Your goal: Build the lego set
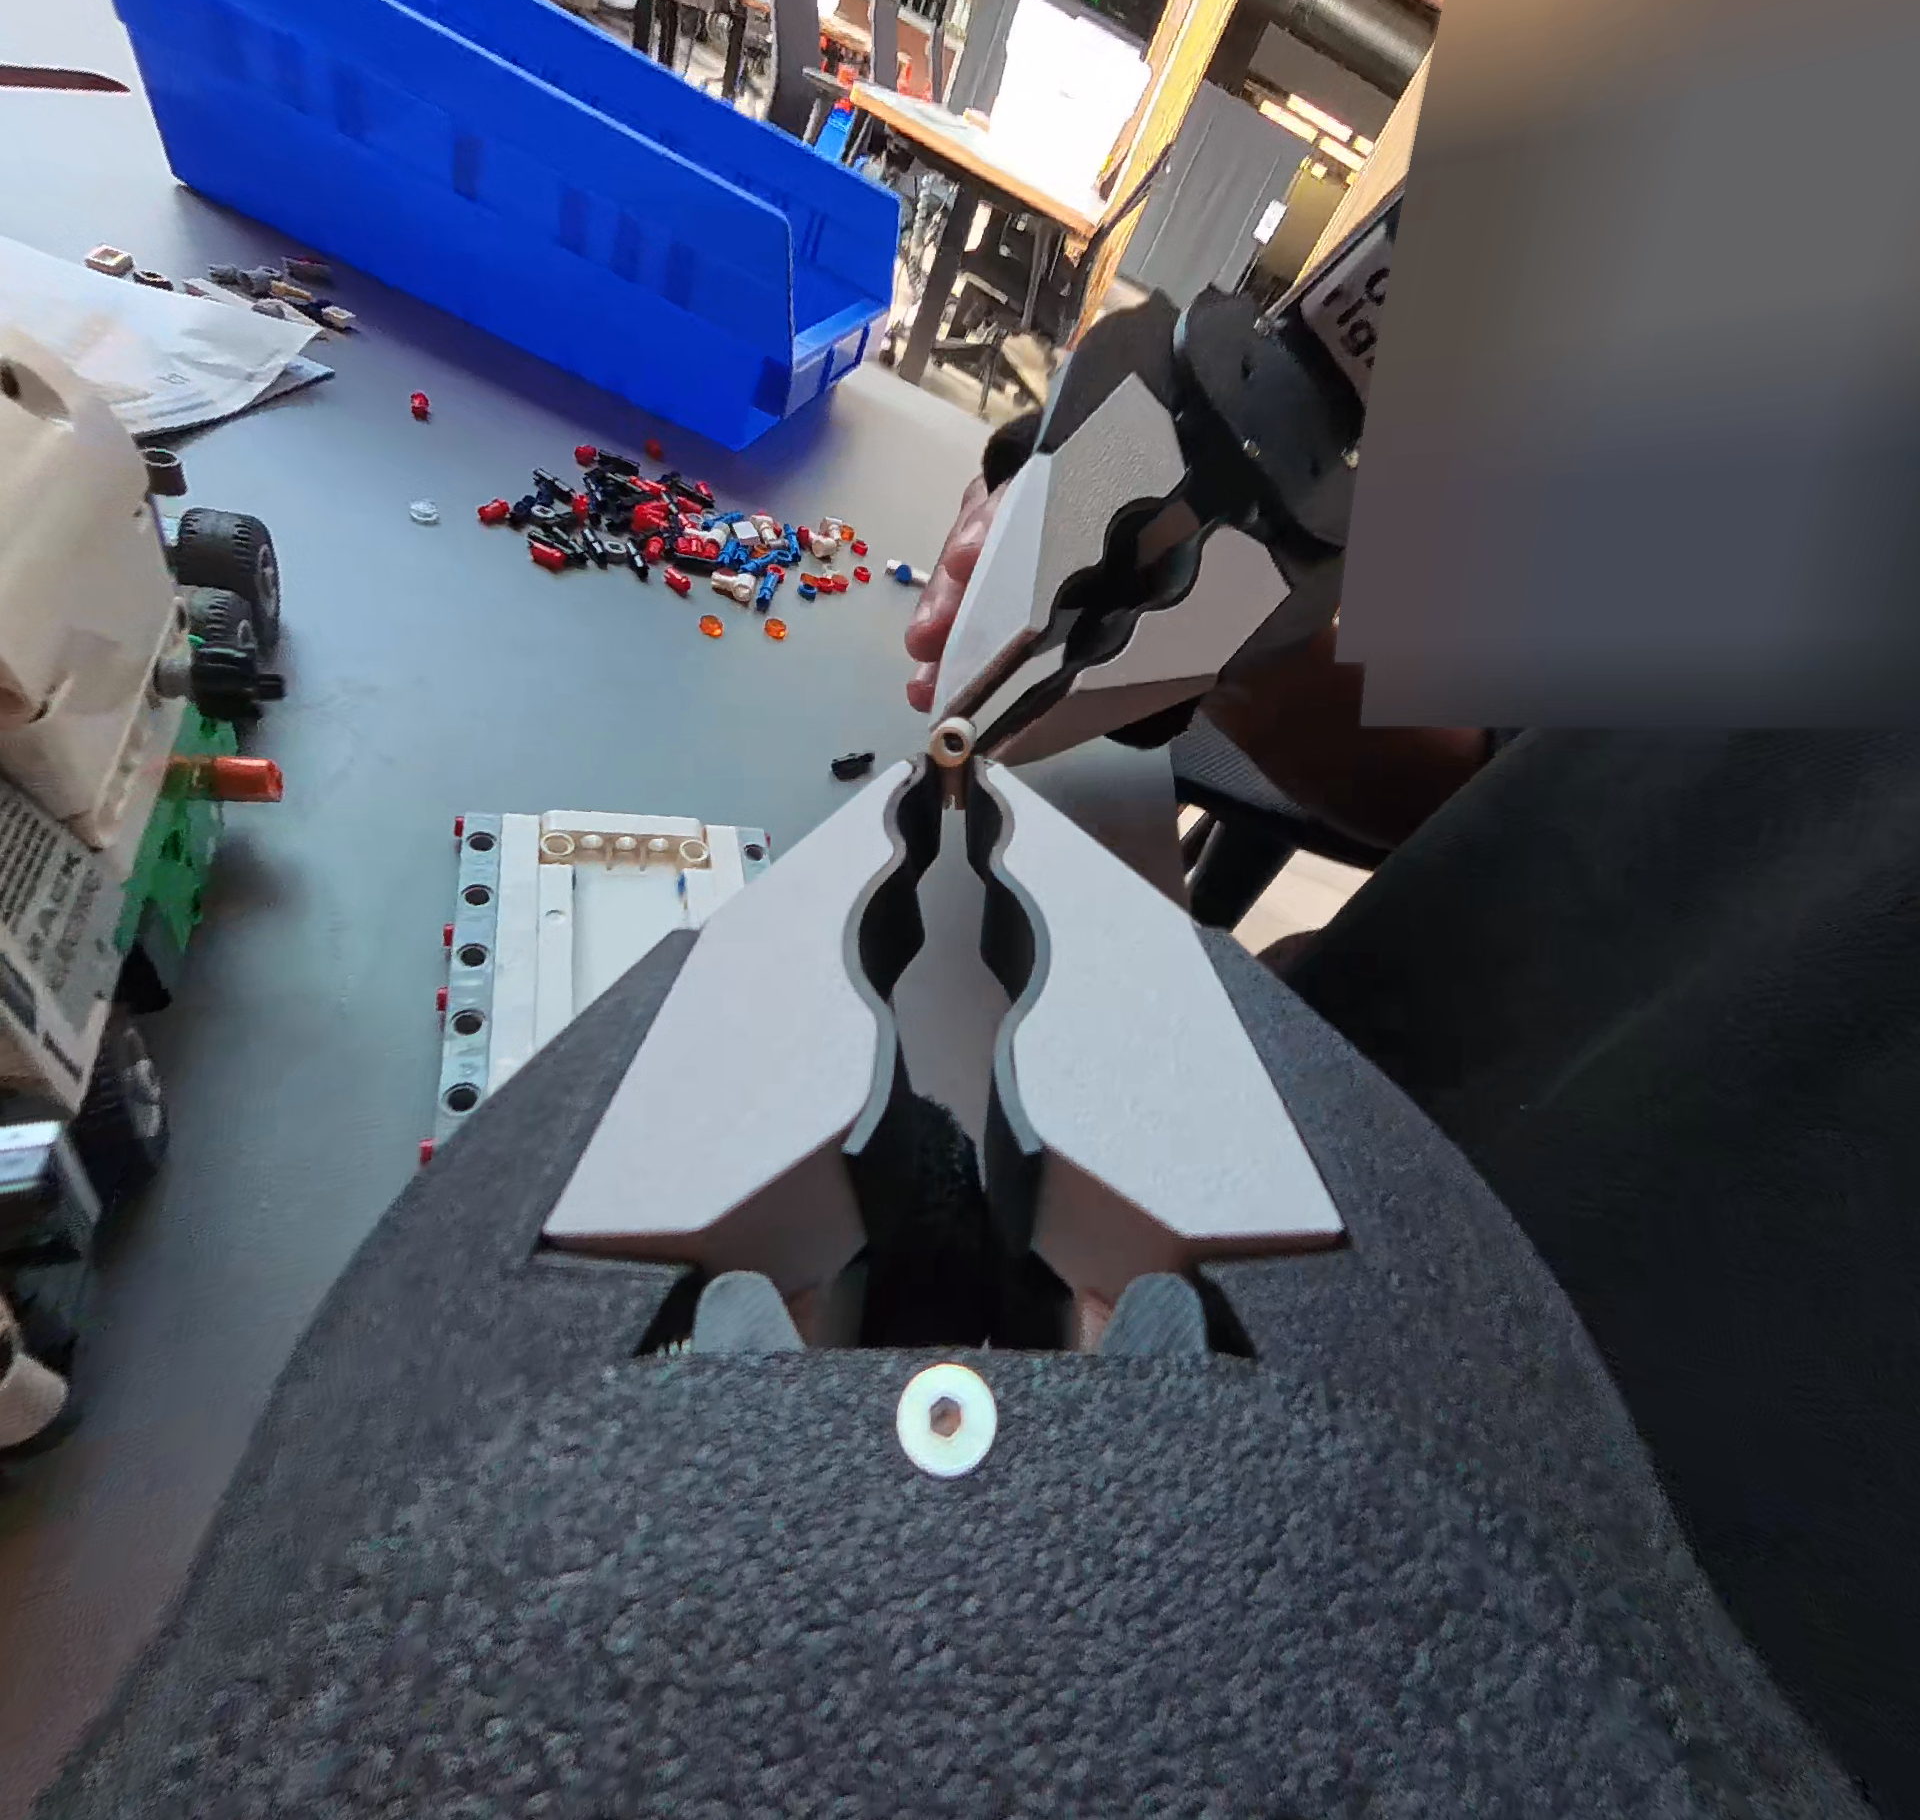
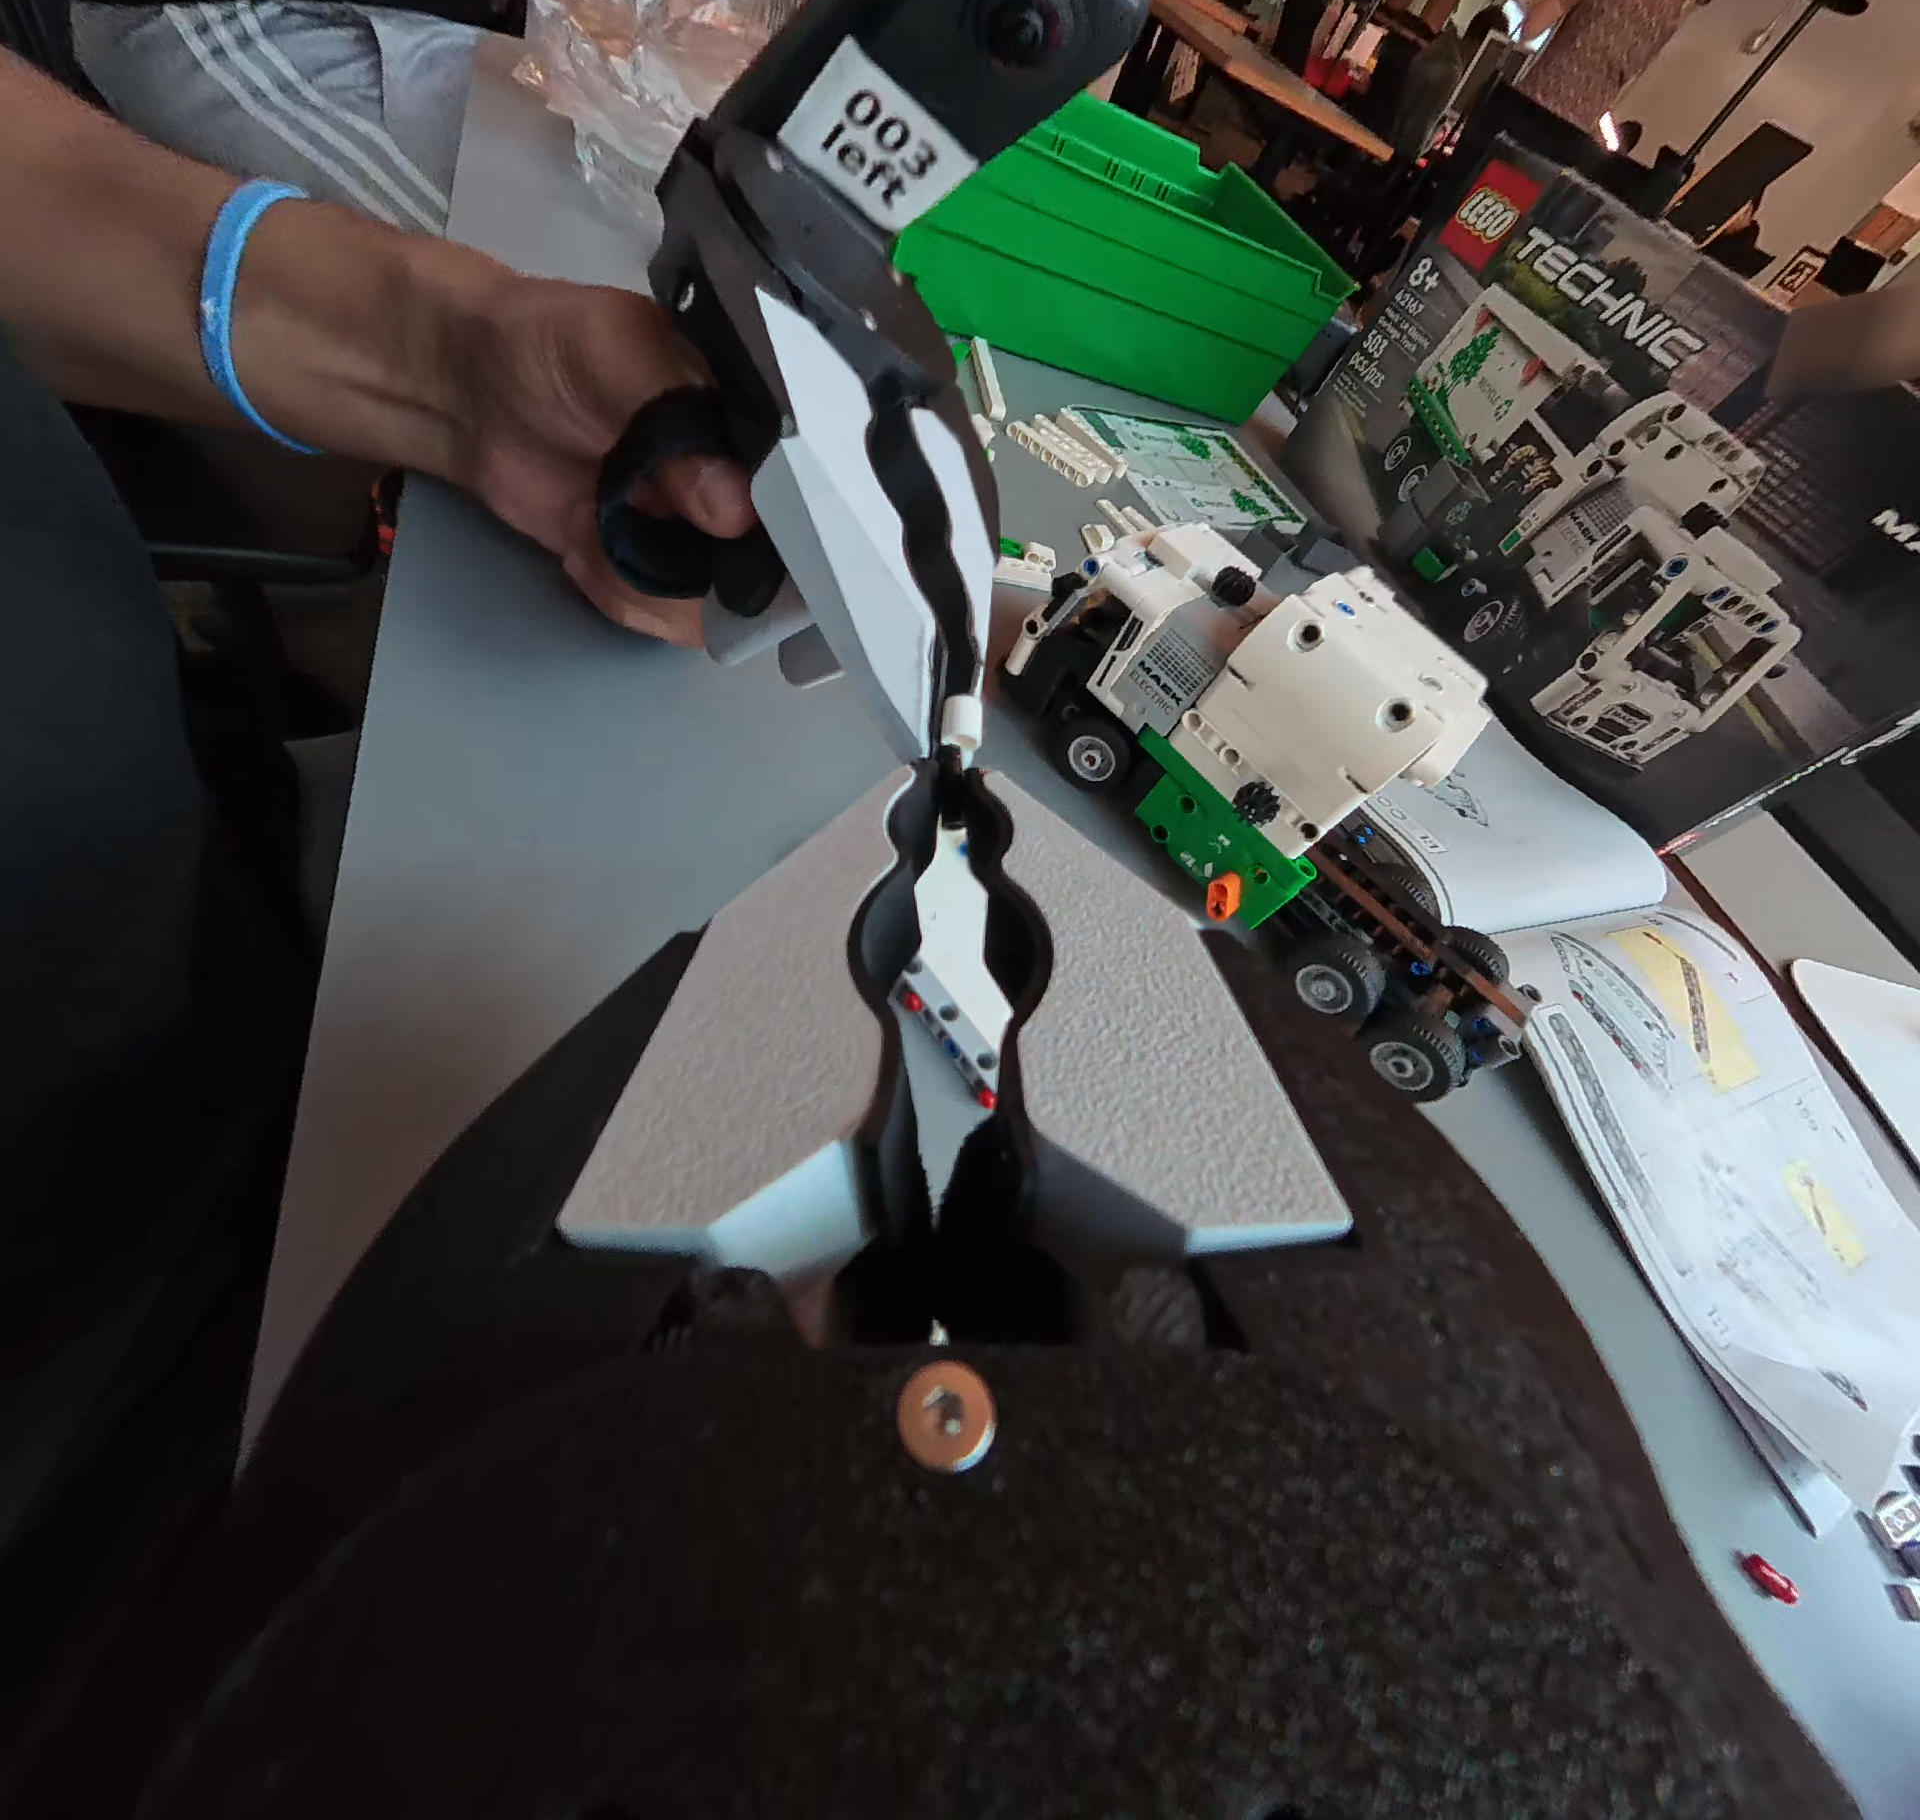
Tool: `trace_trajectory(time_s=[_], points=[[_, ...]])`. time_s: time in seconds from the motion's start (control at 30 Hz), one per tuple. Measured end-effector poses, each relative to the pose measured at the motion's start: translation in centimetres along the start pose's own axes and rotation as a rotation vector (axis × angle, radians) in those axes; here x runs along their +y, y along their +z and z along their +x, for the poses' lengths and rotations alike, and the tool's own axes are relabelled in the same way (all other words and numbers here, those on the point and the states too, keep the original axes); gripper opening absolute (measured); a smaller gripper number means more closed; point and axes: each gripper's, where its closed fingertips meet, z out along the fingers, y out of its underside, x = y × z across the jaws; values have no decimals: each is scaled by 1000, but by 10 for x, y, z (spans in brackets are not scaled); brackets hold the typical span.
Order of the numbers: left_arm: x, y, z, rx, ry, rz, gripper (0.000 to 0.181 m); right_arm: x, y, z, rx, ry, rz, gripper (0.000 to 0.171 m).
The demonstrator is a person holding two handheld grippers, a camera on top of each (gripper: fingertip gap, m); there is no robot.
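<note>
My left gripper is shut on a small white connector, held above the grey table. My right gripper is shut on a small black pin. The two grippers meet tip to tip, and the pin touches the connector. The right gripper comes in from the upper right in the left wrist view. The left gripper comes in from the upper left in the right wrist view. A white and grey panel assembly lies flat on the table below them. The partly built white and green truck stands beside it.
A pile of small red, blue, black and white pieces lies behind, and a loose black pin lies near the tips. A blue bin, a green bin, the set's box and an open instruction booklet ring the work area.
</note>
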Motion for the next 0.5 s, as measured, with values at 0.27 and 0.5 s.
trace_trajectory(time_s=[0.27,0.5], points=[[8,2,-1,-16,116,-88,2,6,0,-4,-23,64,19,4],[5,1,1,13,89,-60,2,1,-1,-3,-46,133,70,4]])
